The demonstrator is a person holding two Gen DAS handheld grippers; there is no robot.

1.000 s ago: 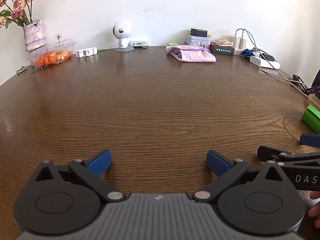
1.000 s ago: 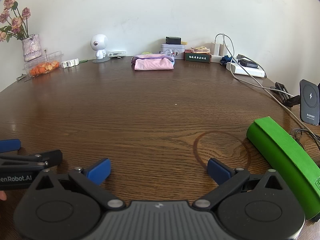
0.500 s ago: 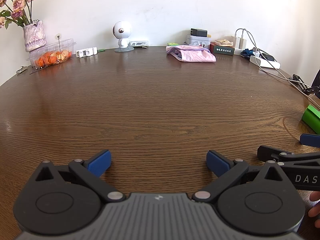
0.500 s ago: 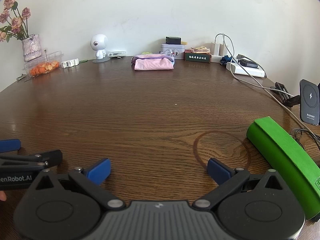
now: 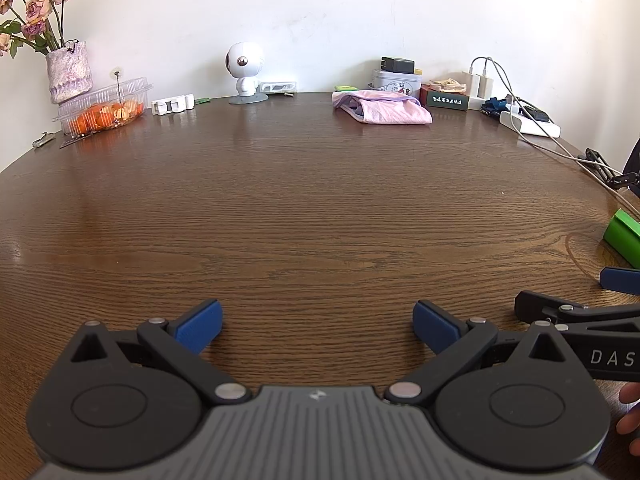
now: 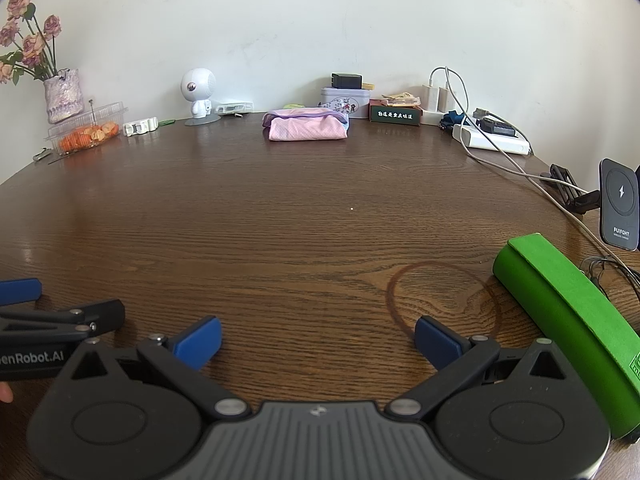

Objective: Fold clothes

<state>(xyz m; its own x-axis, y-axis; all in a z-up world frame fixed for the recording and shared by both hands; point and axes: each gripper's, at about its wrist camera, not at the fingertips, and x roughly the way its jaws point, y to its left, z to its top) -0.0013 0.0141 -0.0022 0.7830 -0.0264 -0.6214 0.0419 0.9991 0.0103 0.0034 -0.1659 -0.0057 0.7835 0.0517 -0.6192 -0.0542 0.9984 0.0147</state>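
Note:
A folded pink garment (image 5: 384, 108) lies at the far side of the round brown wooden table (image 5: 304, 208), in front of the boxes by the wall; it also shows in the right wrist view (image 6: 307, 125). My left gripper (image 5: 318, 326) is open and empty, low over the near table edge. My right gripper (image 6: 318, 340) is open and empty beside it, also near the front edge. Each gripper shows at the other view's side edge. Both are far from the garment.
A green roll (image 6: 568, 320) lies at the right, next to a phone charger stand (image 6: 620, 204) and cables (image 6: 516, 168). A power strip (image 6: 492, 140), boxes (image 6: 394, 112), a white robot figure (image 5: 244, 72), a tray of oranges (image 5: 104, 108) and a flower vase (image 5: 68, 72) line the far edge.

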